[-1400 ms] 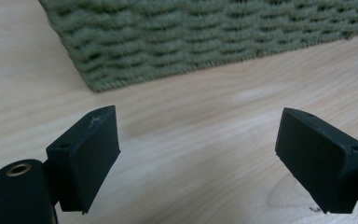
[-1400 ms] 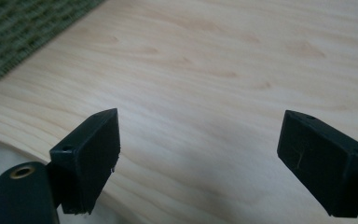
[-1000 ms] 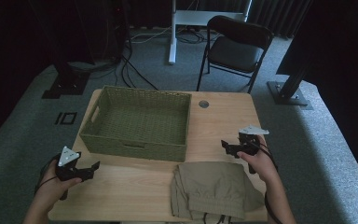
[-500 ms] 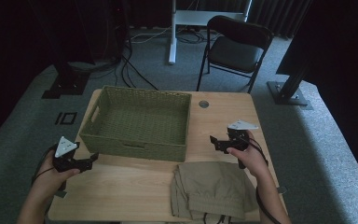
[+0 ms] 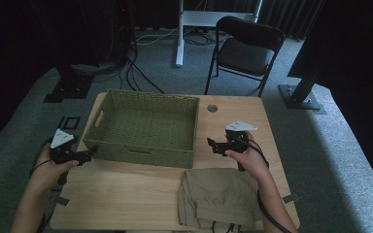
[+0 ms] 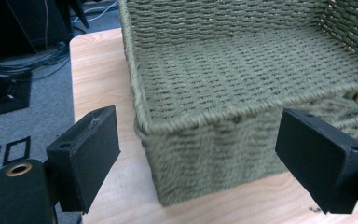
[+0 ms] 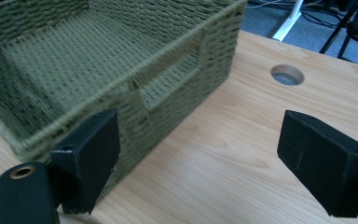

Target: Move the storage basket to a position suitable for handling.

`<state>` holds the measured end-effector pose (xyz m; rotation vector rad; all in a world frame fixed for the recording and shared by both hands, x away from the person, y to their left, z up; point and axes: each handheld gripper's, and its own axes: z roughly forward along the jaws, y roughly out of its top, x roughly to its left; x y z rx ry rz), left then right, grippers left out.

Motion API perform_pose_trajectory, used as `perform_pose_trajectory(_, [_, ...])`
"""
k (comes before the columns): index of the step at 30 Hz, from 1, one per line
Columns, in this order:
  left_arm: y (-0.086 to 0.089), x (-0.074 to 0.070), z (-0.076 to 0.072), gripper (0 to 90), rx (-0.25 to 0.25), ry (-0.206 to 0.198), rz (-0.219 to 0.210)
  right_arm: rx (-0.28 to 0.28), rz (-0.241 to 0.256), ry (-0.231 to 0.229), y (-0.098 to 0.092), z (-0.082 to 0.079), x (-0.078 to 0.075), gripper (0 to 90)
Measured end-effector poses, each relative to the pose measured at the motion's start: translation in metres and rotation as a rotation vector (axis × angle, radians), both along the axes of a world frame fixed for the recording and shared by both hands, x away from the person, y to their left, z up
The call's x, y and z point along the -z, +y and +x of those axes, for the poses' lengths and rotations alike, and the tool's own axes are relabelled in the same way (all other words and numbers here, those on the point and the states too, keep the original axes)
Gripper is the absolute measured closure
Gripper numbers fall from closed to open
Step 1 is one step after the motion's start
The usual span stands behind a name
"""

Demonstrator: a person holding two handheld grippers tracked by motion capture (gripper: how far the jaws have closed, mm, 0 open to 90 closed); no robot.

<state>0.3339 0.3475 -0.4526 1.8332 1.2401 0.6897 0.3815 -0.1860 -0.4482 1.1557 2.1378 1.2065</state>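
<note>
Lab recording space: black curtains, grey carpet, floor cables, black metal stand bases, black folding chair.

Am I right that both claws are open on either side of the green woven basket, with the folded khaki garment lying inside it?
Not quite: the basket is empty, as the high view shows. The garment lies on the table in front of it. Both claws, left and right, are open.

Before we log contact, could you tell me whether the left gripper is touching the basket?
Apart. In the left gripper view, the open left gripper faces the basket corner, with bare table between.
</note>
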Motion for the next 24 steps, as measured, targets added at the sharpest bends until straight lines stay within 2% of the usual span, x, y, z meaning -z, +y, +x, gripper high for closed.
perform_pose_trajectory(4, [0.001, -0.001, 0.01, 14.6, -0.02, -0.014, -0.026, -0.014, 0.011, -0.002, 0.01, 0.001, -0.002, 12.8])
perform_pose_trajectory(9, [0.006, 0.0, 0.022, 14.6, -0.045, -0.008, -0.021, -0.022, 0.003, -0.013, 0.021, 0.003, -0.004, 12.9])
perform_pose_trajectory(10, [0.006, 0.001, 0.024, 14.6, -0.035, -0.01, -0.014, -0.023, 0.009, -0.012, 0.023, 0.002, -0.005, 12.9])
perform_pose_trajectory(13, [0.008, 0.001, 0.03, 15.5, -0.067, -0.027, -0.023, -0.032, 0.013, -0.014, 0.029, 0.002, -0.006, 13.3])
perform_pose_trajectory(15, [0.011, 0.003, 0.035, 15.5, -0.083, -0.019, -0.042, -0.039, 0.007, -0.015, 0.033, 0.003, -0.004, 13.5])
perform_pose_trajectory(19, [0.014, 0.007, 0.044, 15.9, -0.107, 0.001, -0.033, -0.041, 0.006, -0.014, 0.042, 0.005, -0.003, 14.0])
perform_pose_trajectory(22, [0.013, 0.009, 0.05, 16.1, -0.087, -0.003, -0.006, -0.048, 0.017, -0.011, 0.048, 0.006, -0.004, 15.5])
perform_pose_trajectory(24, [0.013, 0.01, 0.053, 16.1, -0.097, 0.006, -0.018, -0.047, 0.02, -0.005, 0.053, 0.007, -0.003, 18.5])
